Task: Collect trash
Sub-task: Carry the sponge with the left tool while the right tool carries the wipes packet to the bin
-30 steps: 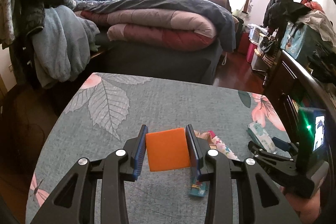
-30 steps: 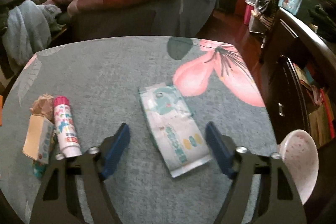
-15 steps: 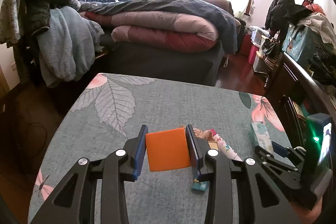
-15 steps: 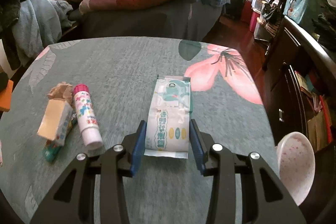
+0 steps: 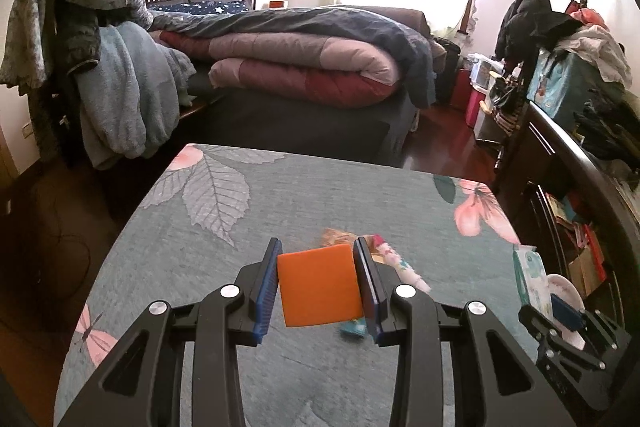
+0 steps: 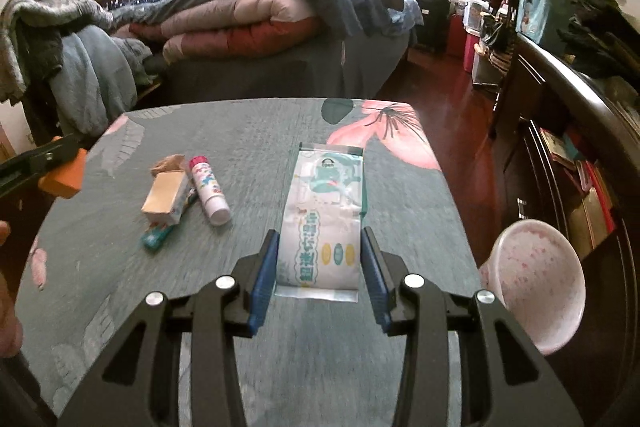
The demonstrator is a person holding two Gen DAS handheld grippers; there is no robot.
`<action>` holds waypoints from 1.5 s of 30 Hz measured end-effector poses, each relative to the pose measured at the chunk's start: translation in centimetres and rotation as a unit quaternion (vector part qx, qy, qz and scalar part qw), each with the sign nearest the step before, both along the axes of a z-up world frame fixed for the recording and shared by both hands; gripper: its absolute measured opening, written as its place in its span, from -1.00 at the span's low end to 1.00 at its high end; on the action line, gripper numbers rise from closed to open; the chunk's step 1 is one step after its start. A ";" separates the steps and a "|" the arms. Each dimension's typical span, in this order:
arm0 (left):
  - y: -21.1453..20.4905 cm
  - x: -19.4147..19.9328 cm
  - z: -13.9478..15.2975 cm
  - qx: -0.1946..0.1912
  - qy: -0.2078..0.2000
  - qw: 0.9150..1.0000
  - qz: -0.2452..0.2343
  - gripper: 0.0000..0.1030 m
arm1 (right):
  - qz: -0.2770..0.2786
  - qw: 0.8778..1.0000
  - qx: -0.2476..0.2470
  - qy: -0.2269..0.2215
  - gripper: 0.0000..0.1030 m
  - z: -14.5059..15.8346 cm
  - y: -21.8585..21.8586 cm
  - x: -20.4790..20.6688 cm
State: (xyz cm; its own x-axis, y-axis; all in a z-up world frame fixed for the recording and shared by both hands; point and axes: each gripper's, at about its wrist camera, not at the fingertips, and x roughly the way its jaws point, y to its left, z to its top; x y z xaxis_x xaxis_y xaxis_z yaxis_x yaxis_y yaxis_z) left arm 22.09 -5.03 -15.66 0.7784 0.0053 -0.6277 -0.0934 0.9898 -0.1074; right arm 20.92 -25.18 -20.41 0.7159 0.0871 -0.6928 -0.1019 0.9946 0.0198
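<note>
The bed, heaped with folded quilts, filled the background, and a pile of clothing hung to its left. In front stood the table, covered by a grey-green cloth printed with leaves and pink flowers. At the table's right edge a pink-speckled bowl appeared, tilted with its opening toward the camera. The left gripper was held above the table, its blue pads pressed against both sides of an orange block, which hung clear of the cloth. The right gripper was closed on the near end of a wet-wipe pack, a white and teal packet extending away from the fingers over the cloth; whether its far end touched the cloth could not be told. Left of the pack lay the remaining litter, close together: a white tube with a pink cap, a small tan carton just beside it, a crumpled brown wrapper behind the carton, and a small teal item protruding from under the carton's near end.
</note>
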 end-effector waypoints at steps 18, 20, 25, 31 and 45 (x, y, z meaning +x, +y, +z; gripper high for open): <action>-9.7 -1.9 2.0 0.018 -0.016 0.996 -0.090 -0.29 | -0.065 0.996 0.050 -0.028 -0.20 1.1 -9.2 -6.8; -11.2 -1.9 2.2 0.021 -0.018 0.994 -0.105 -0.29 | -0.075 0.995 0.052 -0.032 -0.20 1.2 -10.4 -7.2; -14.7 -1.8 2.2 0.026 -0.021 0.990 -0.138 -0.29 | -0.108 0.992 0.059 -0.041 -0.20 1.3 -14.0 -8.1; -19.6 -1.6 2.3 0.033 -0.027 0.981 -0.187 -0.29 | -0.147 0.986 0.058 -0.047 -0.20 1.0 -18.2 -8.9; -29.6 -0.6 2.0 0.035 -0.040 0.958 -0.282 -0.29 | -0.221 0.972 0.064 -0.042 -0.20 -1.1 -25.3 -9.4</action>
